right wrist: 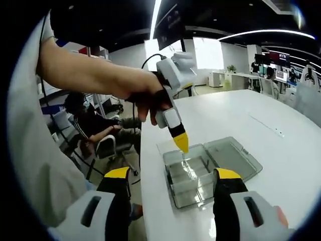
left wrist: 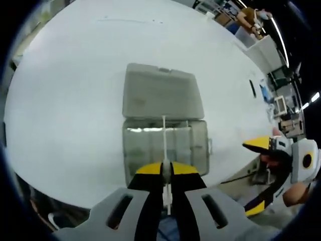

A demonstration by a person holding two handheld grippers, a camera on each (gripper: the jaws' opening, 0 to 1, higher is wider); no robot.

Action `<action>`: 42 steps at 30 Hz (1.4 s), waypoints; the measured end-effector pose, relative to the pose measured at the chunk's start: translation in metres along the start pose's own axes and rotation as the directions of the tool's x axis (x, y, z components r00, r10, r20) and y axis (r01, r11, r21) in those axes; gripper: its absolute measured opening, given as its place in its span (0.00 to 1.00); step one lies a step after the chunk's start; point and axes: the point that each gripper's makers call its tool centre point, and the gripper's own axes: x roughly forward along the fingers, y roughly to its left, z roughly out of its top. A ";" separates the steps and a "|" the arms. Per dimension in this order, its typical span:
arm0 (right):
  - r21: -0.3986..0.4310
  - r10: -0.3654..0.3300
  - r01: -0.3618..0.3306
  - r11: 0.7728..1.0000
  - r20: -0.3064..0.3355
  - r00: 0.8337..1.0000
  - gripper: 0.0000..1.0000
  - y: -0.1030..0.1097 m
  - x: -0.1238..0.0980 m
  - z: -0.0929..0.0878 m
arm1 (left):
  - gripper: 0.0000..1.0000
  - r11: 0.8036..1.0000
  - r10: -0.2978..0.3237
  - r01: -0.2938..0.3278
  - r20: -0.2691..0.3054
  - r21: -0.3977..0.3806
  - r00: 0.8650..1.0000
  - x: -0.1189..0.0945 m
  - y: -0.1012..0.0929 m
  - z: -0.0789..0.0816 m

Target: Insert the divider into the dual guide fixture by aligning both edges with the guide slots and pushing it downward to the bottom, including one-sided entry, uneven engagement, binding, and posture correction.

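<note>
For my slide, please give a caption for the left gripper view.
Left gripper holds the thin white divider upright over the open clear box on the white table.

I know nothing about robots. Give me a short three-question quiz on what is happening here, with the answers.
1. True or false: the left claw is shut on the thin white plastic divider.
2. What state is the hinged lid of the clear plastic compartment box in? A open, lying flat; B closed; C removed.
3. Fill in: the right claw hangs ____, gripping nothing.

Key: 1 true. 2 A. 3 open. The box rests on the white table, and the divider stands upright over the box's middle.
</note>
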 end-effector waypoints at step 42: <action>0.017 -0.001 0.002 1.000 -0.016 1.000 0.63 -0.004 0.000 -0.004 | 0.01 1.000 0.021 -0.021 -0.030 -0.014 0.999 0.023 0.014 0.001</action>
